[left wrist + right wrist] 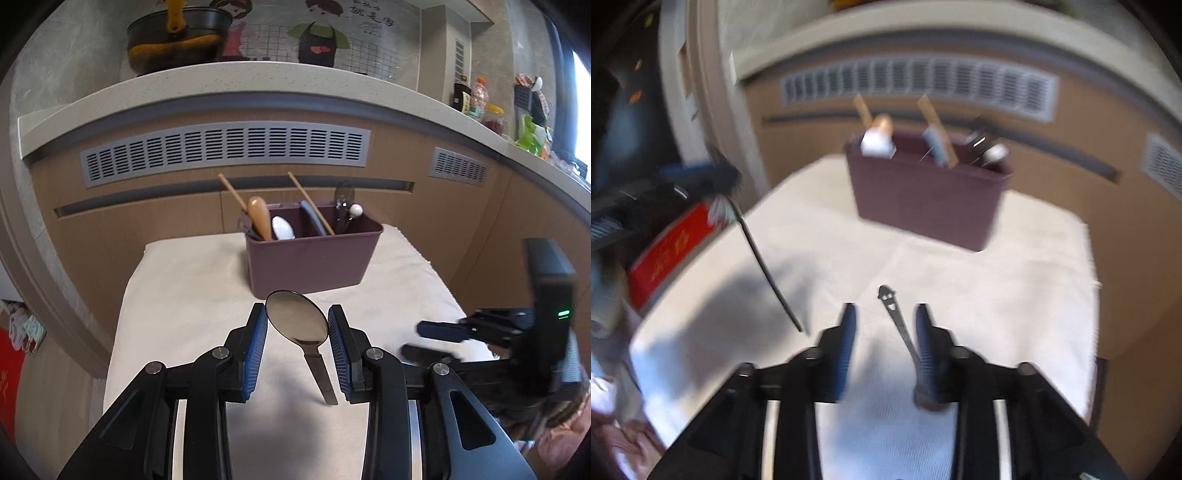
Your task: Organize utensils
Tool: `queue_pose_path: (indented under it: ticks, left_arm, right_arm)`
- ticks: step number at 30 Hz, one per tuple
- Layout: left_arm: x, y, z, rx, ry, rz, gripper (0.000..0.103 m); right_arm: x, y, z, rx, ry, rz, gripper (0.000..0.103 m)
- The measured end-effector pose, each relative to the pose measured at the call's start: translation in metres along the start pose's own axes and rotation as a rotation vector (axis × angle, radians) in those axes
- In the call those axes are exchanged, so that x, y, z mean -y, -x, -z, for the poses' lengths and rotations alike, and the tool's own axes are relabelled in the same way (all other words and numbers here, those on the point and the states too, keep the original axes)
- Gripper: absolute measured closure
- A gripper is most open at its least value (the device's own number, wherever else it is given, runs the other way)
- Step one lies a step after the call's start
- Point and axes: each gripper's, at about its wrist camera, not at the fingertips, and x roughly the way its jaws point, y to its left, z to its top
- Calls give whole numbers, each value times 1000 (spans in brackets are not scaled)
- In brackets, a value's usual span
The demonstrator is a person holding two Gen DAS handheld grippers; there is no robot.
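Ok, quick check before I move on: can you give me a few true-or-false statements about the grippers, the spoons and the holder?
1. The left gripper grips the dark metal spoon by its bowl. True.
2. The maroon plastic utensil holder lies on its side. False: it stands upright on the cream cloth.
3. The right gripper is open, with a small dark utensil on the cloth between its fingers. True.
4. The holder is empty. False: it already holds several utensils, among them a wooden spoon and a white spoon.
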Motion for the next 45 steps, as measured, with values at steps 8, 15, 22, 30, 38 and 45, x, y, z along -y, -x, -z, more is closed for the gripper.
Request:
queue_pose_path:
  ticks: [8,15,22,30,38,45]
  left_arm:
    - [-24,-6,8,-19,38,-13,68]
    - [-31,-12,8,-28,61,-2,68]
    - [-23,-10,6,-22,49,14,68]
    - [-6,-7,5,-28,29,33,68]
    - [9,-7,7,-45,9,35,68]
    - [-17,-19,16,-115,67,-38,67]
  right_arm:
    - [3,-77,-18,-135,63,-50,68]
    - [-8,-66,-13,-149,68,16,87]
    - [-4,15,-7,56,-47,26,87]
    - [0,84,18,247,-168,61,87]
    - [10,110,38,255,-169,130,87]
    - [17,122,50,255,-170,177,90]
